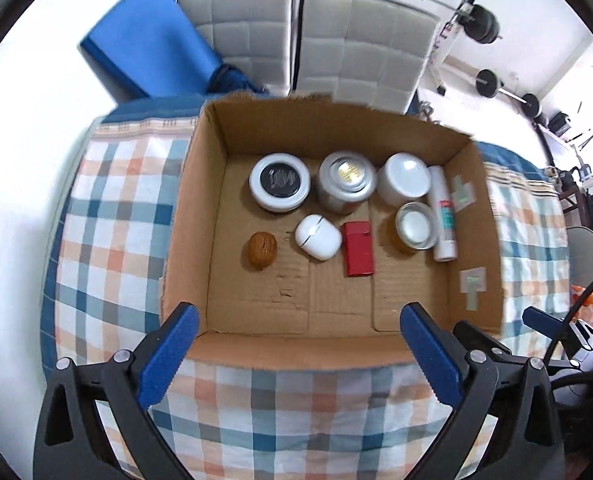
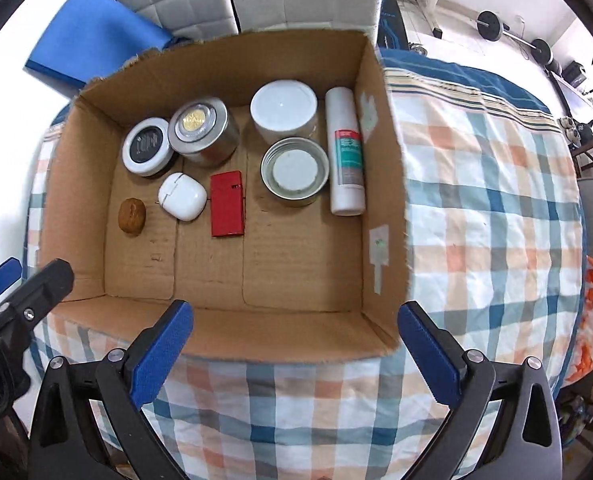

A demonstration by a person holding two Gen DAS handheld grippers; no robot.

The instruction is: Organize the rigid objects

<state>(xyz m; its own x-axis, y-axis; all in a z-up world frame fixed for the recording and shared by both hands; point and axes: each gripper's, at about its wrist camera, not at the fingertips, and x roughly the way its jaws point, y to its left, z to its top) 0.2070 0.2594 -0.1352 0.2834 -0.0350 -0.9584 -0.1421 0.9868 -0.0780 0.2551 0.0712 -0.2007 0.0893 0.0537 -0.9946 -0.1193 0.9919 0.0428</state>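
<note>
Step in hand: judged near the end of the sorting; every rigid object in sight lay inside the cardboard box [image 1: 474, 236], none on the cloth around it.
Left hand-held gripper [image 1: 298, 354]: jaws spread fully wide, nothing between them, poised above the box's near edge at the bottom of the frame.
Right hand-held gripper [image 2: 296, 352]: likewise wide apart and empty, over the near right corner of the box.
Back row: black-lidded tin [image 1: 279, 187], silver tin with gold top [image 1: 346, 184], white jar [image 1: 404, 178], side by side along the far wall.
Front row: walnut [image 1: 261, 250] at left, white earbud case [image 1: 318, 237], red lighter [image 1: 359, 249], glass jar [image 1: 414, 226], spaced apart.
Right side: white tube [image 1: 442, 214] lying lengthwise, just beside the right wall.
Next move: probably only a check for strays outside the box; the near half of the box floor stayed bare.
Surface: checked blanket [image 1: 108, 248] in blue, orange and white, on what looked like a bed.
Room: quilted grey headboard [image 1: 356, 44] at upper centre, blue folded mat [image 1: 144, 40] upper left, barbell weights [image 1: 486, 82] upper right.
</note>
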